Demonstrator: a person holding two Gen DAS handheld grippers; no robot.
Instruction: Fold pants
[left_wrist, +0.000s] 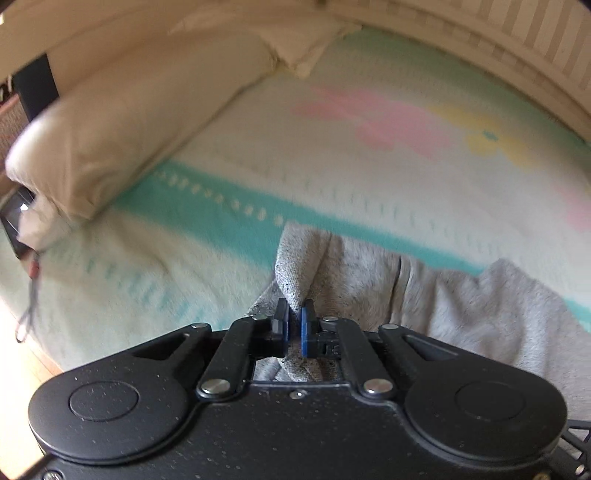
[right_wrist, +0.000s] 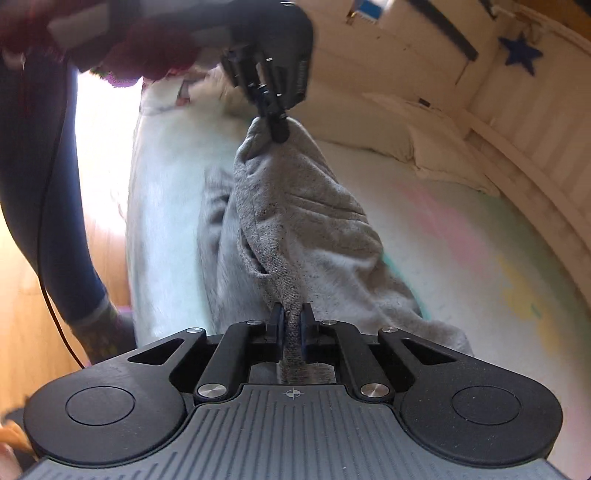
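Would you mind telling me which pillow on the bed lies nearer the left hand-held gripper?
The big beige pillow at the left; the smaller white pillow lies farther back by the headboard.

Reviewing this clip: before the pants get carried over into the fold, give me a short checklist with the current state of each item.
1. Left hand-held gripper shut on the pants: ok, grey fabric is pinched between its pads.
2. Right hand-held gripper shut on the pants: ok, a thick hem runs between its fingers.
3. Fabric taut between the two grips: not ok, it sags and bunches.
4. Pants lifted off the blanket: cannot tell, the lower part hangs out of sight.
5. Landing area ahead free: ok, the patterned blanket is bare; the pillow lies off to the side.
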